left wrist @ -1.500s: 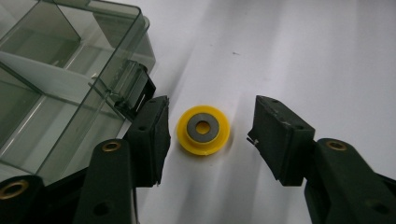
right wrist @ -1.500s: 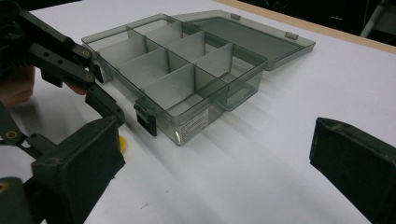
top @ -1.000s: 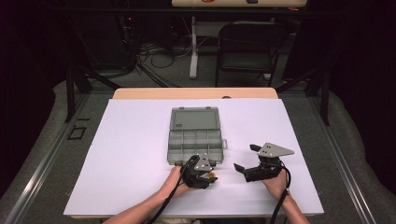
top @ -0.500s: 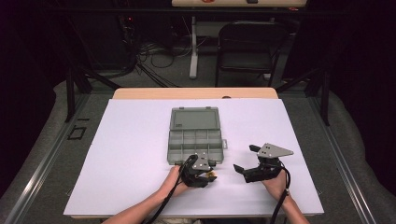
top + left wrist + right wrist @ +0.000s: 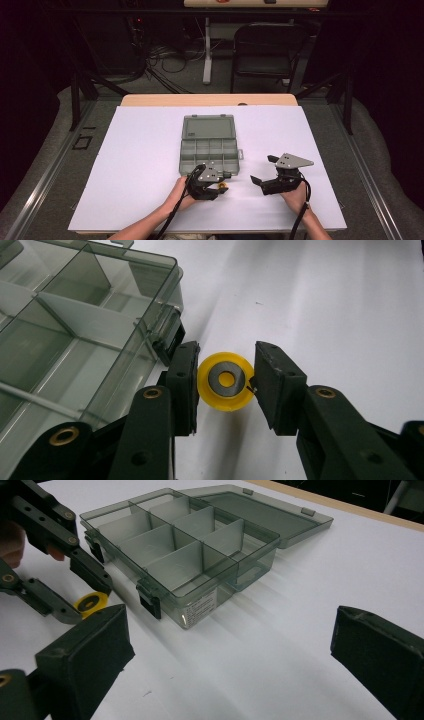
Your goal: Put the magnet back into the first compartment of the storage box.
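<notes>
White table (image 5: 130,165) | yellow spool (image 5: 226,381) clamped in left gripper (image 5: 225,382) | right gripper (image 5: 230,645) apart

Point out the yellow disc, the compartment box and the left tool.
yellow disc (image 5: 226,381): left gripper view, its metal centre ring.
compartment box (image 5: 200,607): right gripper view, its near front wall.
left tool (image 5: 226,390): left gripper view, midway between its fingertips.

lighting: bright, even overhead light on the white surface (image 5: 140,165); room behind dark. shadows: soft, short, streaked beside the organizer box (image 5: 200,575). glare: mild sheen on its clear walls. focus: high view soft and grainy; near claw (image 5: 225,665) edges slightly blurred in the gripper views.
</notes>
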Demonstrator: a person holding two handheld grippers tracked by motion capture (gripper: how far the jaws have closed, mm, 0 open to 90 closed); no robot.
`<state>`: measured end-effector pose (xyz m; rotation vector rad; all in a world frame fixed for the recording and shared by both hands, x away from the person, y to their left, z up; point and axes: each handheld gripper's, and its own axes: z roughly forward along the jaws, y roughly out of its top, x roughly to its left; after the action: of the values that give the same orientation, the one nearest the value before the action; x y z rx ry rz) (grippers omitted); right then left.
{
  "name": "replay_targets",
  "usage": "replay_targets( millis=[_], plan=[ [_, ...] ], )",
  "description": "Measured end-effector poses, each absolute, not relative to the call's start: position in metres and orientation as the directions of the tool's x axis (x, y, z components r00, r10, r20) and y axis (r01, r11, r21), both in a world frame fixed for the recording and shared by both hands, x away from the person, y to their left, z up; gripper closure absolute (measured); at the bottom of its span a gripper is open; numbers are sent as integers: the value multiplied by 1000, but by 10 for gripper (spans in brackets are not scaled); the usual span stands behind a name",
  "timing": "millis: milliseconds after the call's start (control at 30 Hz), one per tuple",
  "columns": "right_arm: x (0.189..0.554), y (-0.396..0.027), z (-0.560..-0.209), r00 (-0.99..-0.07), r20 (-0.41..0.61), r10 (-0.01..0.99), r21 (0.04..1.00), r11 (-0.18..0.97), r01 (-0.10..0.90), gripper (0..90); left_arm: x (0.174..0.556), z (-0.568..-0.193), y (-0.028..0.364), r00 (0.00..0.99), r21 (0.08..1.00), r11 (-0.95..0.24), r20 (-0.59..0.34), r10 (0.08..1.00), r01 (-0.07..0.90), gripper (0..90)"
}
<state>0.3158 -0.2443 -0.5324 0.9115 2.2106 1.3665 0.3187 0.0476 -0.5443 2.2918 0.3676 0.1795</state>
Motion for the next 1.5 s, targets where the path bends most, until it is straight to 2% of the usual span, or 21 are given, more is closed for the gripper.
replay_targets(
  millis=[500, 833, 1500],
  plan=[
    [316, -243, -533, -707, -31, 707, 890, 342, 302, 20, 318, -537, 63, 940, 736, -645, 33, 341, 208, 633],
    [319, -239, -532, -711, -33, 702, 890, 345, 299, 19, 317, -533, 66, 941, 734, -651, 47, 335, 195, 633],
    [318, -234, -529, -716, -53, 696, 889, 359, 283, 20, 320, -512, 89, 923, 757, -624, 73, 379, 196, 634]
  ],
)
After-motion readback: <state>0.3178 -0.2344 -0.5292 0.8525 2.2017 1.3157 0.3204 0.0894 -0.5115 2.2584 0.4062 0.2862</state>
